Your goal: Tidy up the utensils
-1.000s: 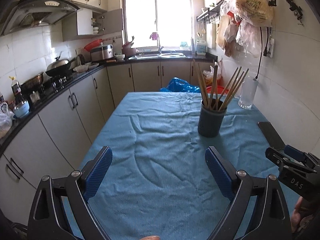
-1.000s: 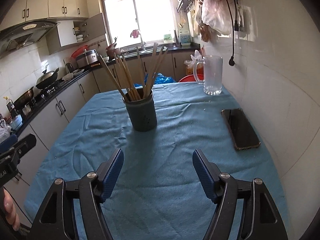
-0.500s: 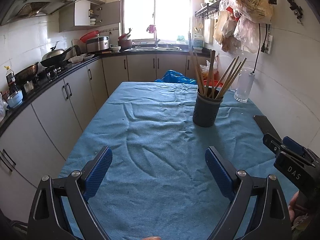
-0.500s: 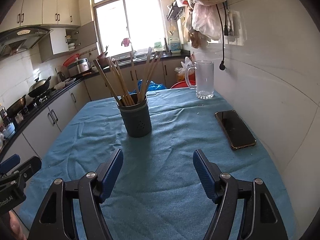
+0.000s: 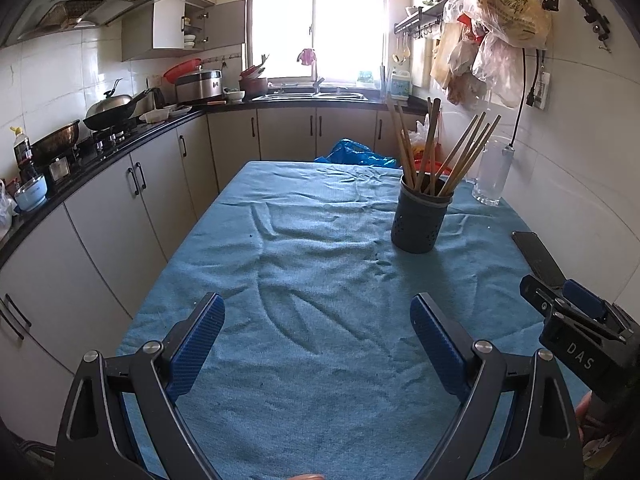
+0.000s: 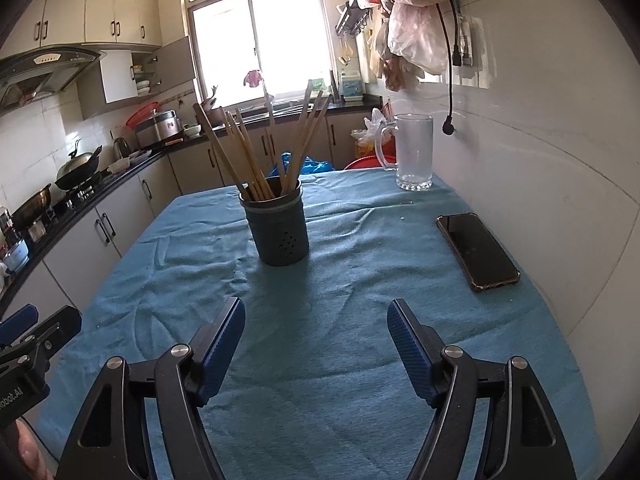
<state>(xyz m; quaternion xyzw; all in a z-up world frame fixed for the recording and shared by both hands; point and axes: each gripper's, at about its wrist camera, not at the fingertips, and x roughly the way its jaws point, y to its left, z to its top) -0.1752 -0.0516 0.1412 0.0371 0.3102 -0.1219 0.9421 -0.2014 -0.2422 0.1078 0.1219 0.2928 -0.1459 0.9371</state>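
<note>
A dark grey utensil holder [image 6: 280, 232], round with small drain holes in its side, stands upright on the blue cloth [image 6: 340, 280] that covers the table, toward the far half and a little right of centre in the left wrist view. A bundle of long wooden chopsticks [image 6: 256, 152] sticks out of it, fanned to both sides. Beyond it, near the wall, stands a clear glass mug [image 6: 414, 152]; a dark phone [image 6: 478, 252] lies flat on the cloth by the wall, well apart from the holder.

The left gripper [image 5: 318, 332] and the right gripper [image 6: 316, 332] hover over the near cloth, jaws spread wide with nothing between them.

White letters "DAS" show on the right gripper's body in the left wrist view. A hanging plastic bag [image 5: 508, 4] carries green print too small to read.
</note>
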